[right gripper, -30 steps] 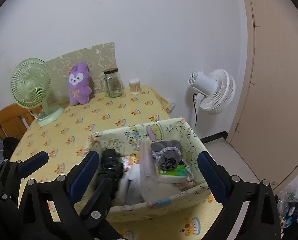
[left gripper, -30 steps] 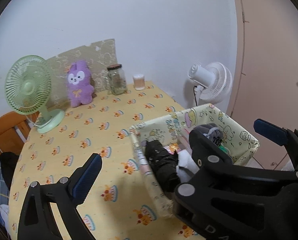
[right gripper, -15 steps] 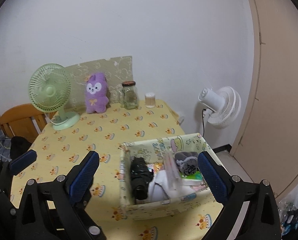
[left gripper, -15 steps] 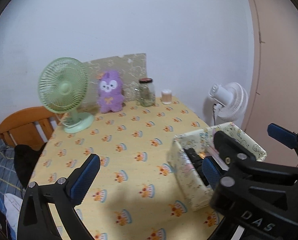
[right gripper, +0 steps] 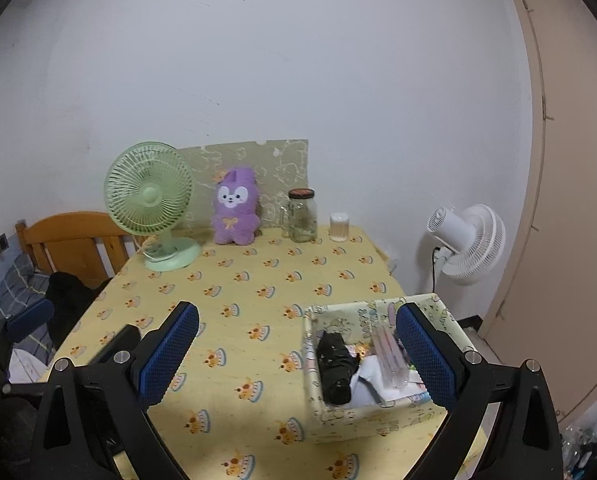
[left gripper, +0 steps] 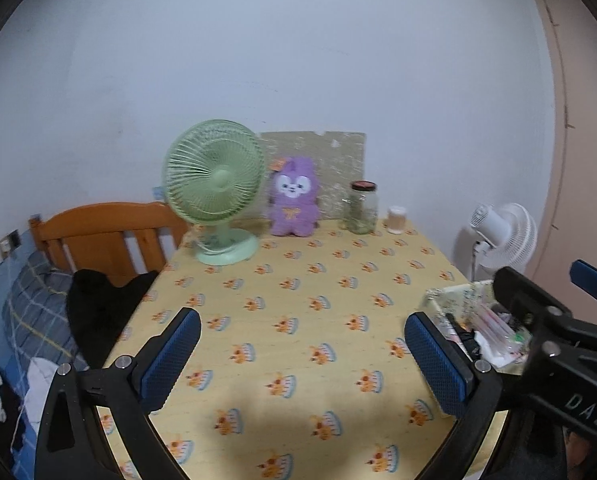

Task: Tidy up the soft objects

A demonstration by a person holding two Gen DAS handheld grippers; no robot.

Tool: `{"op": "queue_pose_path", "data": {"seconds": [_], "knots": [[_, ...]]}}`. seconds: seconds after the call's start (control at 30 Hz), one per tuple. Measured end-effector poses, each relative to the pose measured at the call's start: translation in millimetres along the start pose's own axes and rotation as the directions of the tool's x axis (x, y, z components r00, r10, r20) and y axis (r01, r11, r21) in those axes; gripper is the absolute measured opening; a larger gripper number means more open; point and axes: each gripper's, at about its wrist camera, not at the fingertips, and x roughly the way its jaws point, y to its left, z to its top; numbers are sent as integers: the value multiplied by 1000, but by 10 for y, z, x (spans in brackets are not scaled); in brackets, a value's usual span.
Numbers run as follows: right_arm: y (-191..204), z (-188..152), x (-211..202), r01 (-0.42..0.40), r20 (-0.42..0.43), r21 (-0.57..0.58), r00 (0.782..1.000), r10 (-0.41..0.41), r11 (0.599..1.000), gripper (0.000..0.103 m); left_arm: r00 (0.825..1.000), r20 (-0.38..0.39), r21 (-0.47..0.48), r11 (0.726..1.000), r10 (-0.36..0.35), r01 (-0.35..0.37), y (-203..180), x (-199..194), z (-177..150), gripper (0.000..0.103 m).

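A purple plush bunny (left gripper: 293,202) (right gripper: 234,213) sits upright at the far edge of the yellow tablecloth (left gripper: 298,300) (right gripper: 250,280), against a patterned board. A patterned fabric box (right gripper: 382,416) (left gripper: 454,296) at the near right holds a black folded umbrella (right gripper: 334,364), white cloth and clear packets. My left gripper (left gripper: 298,356) hangs open and empty over the near middle of the table. My right gripper (right gripper: 294,356) is open and empty too, its right finger in front of the box.
A green desk fan (left gripper: 214,196) (right gripper: 150,204) stands beside the plush. A glass jar (left gripper: 363,208) (right gripper: 302,216) and a small cup (left gripper: 396,220) (right gripper: 339,227) stand to its right. A white floor fan (right gripper: 464,242), a wooden headboard (left gripper: 102,236) and bedding lie beyond the table.
Both grippers have pulled back and up from the box, and the left view has swung left toward the table's middle. The box now looks smaller and lower right.
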Motion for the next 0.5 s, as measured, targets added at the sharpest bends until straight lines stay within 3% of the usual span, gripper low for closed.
{"op": "queue_pose_path", "data": {"seconds": [0.5], "knots": [[-11,-9,-178,-22,28,8,999,21,1000,103,999,38,-23,999,30,-29,170,-200,-40,103]]}}
